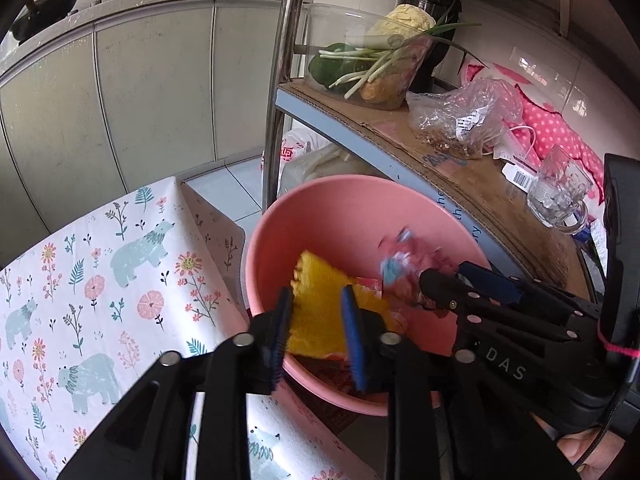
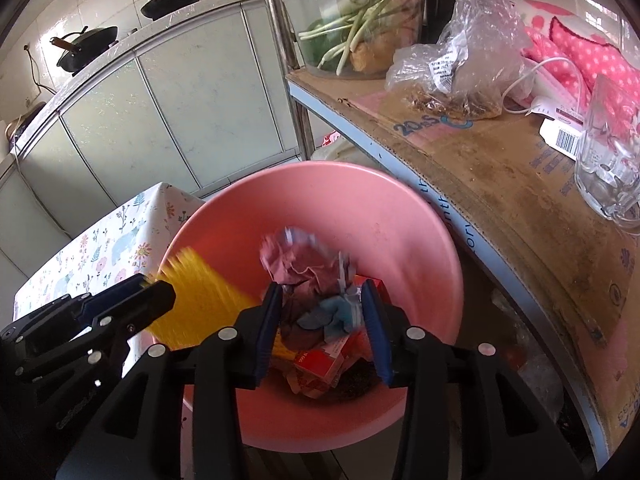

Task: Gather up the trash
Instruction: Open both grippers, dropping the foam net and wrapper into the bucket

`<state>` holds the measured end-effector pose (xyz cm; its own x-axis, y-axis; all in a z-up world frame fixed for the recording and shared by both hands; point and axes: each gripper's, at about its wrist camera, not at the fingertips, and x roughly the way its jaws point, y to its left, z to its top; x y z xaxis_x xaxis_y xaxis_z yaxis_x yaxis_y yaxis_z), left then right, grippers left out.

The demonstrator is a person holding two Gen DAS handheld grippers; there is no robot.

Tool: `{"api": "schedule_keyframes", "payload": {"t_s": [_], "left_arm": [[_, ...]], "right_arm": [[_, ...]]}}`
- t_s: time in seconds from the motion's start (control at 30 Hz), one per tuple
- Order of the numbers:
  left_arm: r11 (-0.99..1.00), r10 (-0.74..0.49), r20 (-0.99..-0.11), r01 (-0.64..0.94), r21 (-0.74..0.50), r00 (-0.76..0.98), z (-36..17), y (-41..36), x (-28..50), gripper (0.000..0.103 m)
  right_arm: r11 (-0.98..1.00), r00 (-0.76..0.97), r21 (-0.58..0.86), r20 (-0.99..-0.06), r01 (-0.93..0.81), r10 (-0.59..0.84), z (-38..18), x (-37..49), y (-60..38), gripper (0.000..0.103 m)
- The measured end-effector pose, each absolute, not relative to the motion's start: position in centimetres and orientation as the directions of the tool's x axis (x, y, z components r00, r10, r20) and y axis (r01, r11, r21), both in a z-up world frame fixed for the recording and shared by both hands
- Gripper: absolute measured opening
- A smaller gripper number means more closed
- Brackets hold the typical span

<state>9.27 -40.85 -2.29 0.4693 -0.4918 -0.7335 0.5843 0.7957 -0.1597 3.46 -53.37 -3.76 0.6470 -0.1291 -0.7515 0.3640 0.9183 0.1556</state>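
A pink basin [image 1: 344, 216] [image 2: 384, 216] stands beside the table corner and holds wrappers and a red carton [image 2: 320, 364]. My left gripper [image 1: 316, 316] hovers over its near rim, and a yellow wrapper [image 1: 316, 300] lies between its jaws, blurred. It also shows in the right wrist view [image 2: 200, 300]. My right gripper [image 2: 324, 312] is above the basin with a crumpled maroon and blue wrapper [image 2: 308, 276] between its jaws, also blurred [image 1: 404, 260]. Whether either gripper still pinches its wrapper is unclear.
A table with a floral bear cloth [image 1: 92, 280] lies left of the basin. A metal shelf [image 2: 500, 184] lined with cardboard stands to the right, carrying a vegetable tub [image 1: 360, 60], a plastic bag [image 1: 464, 116] and a glass mug [image 2: 612, 168]. Cabinets [image 1: 132, 92] are behind.
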Motion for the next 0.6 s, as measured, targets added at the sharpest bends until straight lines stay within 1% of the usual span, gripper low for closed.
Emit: {"api": "schedule_keyframes", "payload": {"t_s": [0.3, 0.53, 0.6], "left_arm": [[0.793, -0.507, -0.724, 0.581, -0.181, 0.467, -1.4, -40.0, 9.0, 0.030], [0.794, -0.511, -0.715, 0.580, -0.180, 0.477, 0.0, -38.8, 7.7, 0.031], [0.796, -0.510, -0.713, 0.578, -0.179, 0.482, 0.5, -38.2, 7.2, 0.031]], "right_arm": [[0.924, 0.663, 0.160, -0.738, 0.348, -0.122, -2.7, 2.8, -52.8, 0.045], [0.938, 0.696, 0.166, -0.712, 0.304, -0.100, -0.8, 1.0, -50.9, 0.045], [0.943, 0.704, 0.168, -0.705, 0.288, -0.089, -0.3, 0.5, -50.3, 0.047]]}}
